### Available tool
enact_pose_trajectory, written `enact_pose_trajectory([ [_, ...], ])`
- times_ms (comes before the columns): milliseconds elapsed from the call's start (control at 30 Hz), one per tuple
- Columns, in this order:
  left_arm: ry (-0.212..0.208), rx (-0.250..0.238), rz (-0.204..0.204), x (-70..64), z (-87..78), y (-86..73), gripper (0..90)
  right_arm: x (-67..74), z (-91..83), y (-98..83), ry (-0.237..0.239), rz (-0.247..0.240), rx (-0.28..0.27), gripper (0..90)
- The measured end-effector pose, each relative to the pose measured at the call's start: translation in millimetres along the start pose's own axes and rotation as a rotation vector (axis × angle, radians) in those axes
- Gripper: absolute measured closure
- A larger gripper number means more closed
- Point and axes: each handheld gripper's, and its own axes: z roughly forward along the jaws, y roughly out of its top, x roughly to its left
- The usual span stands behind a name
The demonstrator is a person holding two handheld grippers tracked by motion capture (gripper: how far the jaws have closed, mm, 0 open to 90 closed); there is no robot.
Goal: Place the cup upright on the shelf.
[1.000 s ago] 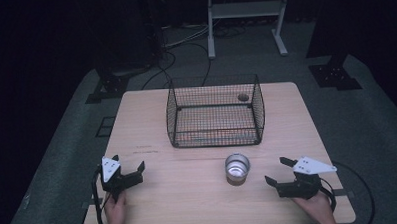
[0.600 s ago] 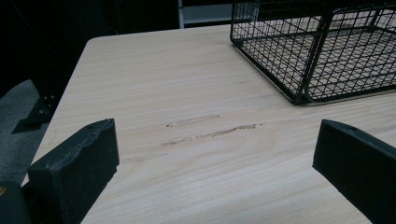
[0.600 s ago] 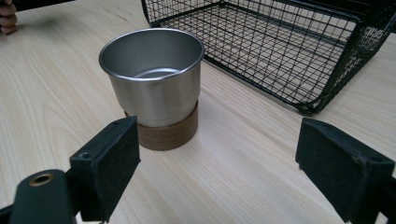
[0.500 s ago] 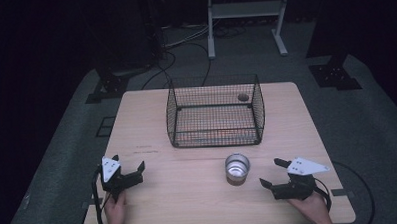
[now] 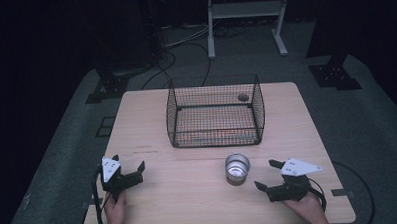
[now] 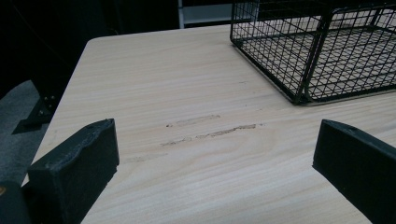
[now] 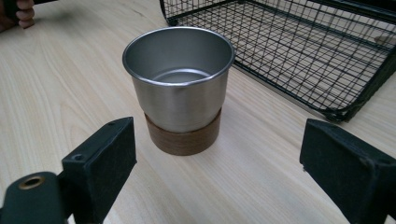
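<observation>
While the right gripper rests near the table's front edge, its jaws stand apart and have just been opening; nothing lies between them. Metal cup, upright on a brown base, stands just ahead of the jaw tips, centred on the gap, not touching either pad. Wire basket sits beyond the cup, ahead and toward the right jaw. Left gripper: jaws wide apart over bare wood, empty; the basket's corner lies ahead of its right jaw.
</observation>
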Motion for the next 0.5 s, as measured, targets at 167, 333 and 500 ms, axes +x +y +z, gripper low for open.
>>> enact_pose_trajectory([
  [167,0.0,0.0,0.001,-0.1,0.0,0.0,0.0,3.3,5.2,2.3,0.022,-0.003,0.013,9.5],
  [333,-0.001,0.0,-0.001,0.1,0.0,0.0,0.0,6.4,9.2,4.6,0.031,-0.012,0.019,9.3],
  [500,-0.001,0.0,0.0,0.1,0.0,0.0,0.0,9.8,15.6,7.3,0.042,-0.021,0.034,7.8],
])
